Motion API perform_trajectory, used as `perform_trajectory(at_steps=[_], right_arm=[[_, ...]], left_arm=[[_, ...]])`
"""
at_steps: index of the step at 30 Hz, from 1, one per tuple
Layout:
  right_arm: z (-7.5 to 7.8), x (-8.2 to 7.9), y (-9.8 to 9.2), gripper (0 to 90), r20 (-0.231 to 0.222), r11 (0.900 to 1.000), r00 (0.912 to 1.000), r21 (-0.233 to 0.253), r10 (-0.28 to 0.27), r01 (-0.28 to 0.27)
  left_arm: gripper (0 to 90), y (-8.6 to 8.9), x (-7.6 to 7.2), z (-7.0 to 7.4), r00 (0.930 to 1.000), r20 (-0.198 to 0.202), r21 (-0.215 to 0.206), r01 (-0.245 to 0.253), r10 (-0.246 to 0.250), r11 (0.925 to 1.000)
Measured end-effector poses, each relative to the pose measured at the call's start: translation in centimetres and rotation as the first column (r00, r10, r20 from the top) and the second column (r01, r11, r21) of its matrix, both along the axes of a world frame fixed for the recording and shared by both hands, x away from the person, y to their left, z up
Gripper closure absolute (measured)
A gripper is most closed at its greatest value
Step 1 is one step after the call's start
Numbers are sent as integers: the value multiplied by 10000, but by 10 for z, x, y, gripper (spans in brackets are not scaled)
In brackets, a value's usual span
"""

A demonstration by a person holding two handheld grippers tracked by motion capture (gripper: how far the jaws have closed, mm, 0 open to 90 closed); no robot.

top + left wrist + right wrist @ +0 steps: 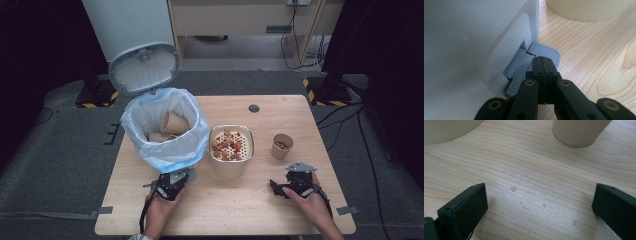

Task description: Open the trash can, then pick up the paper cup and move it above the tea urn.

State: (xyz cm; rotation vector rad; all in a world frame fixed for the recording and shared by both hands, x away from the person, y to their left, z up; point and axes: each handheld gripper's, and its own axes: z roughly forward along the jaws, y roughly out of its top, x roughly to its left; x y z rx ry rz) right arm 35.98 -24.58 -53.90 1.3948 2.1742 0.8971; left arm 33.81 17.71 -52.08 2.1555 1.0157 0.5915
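The grey foot pedal [544, 51] of the white pedal bin [165, 150] is the thing in hand: it juts from the foot of the bin's front wall onto the wooden table [300, 107]. The left gripper [543, 61] rests its tips on that pedal, jaws pressed together with nothing between them. The bin's lid [144, 67] stands open behind the rim, so I judge the pedal is being pressed down. Inside the bin, a pale blue liner bag [150, 117] holds a few paper cups [172, 122].

Just right of the bin sits a cream bowl [231, 145] of brownish nuts or snacks, and farther right of the bin a paper cup [282, 145] with a few of the same in it. The right gripper [539, 202] waits near that cup, low over the table, jaws spread wide and empty.

The next move probably calls for the right gripper to close on the cup while the left keeps the lid up.

I can read no brand, label or writing anywhere.
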Motion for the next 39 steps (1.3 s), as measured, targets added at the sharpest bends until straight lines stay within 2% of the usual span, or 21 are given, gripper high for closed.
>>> perform_trajectory(at_steps=[7,10,15,25,29,33,36,39], right_arm=[[1,1,-1,12,-119,9999,9999,-11,107,-107],[4,2,-1,67,-159,9999,9998,43,147,-146],[9,2,-1,59,247,9999,9996,60,148,-150],[12,2,-5,56,426,10000,9991,47,-44,42],[16,1,-7,41,696,9998,9976,198,-14,0],[19,2,-11,53,825,9984,9957,411,-415,382],[19,3,-12,68,679,9970,9953,395,-688,662],[23,6,-13,75,609,9952,9947,589,-823,788]], left_arm=[[898,2,1,0,9999,-132,-275,-81,78,9996],[898,1,0,0,10000,-45,-77,-24,24,10000],[898,0,0,0,10000,-35,-74,-22,21,10000],[898,1,1,0,10000,-66,-149,-38,37,9999],[898,1,1,0,9999,-101,-122,-35,34,9999],[898,1,1,0,9999,-98,-112,-42,40,9999],[898,1,1,0,9999,-100,-130,-32,31,9999],[898,1,1,0,10000,-88,-138,-27,26,9999]])
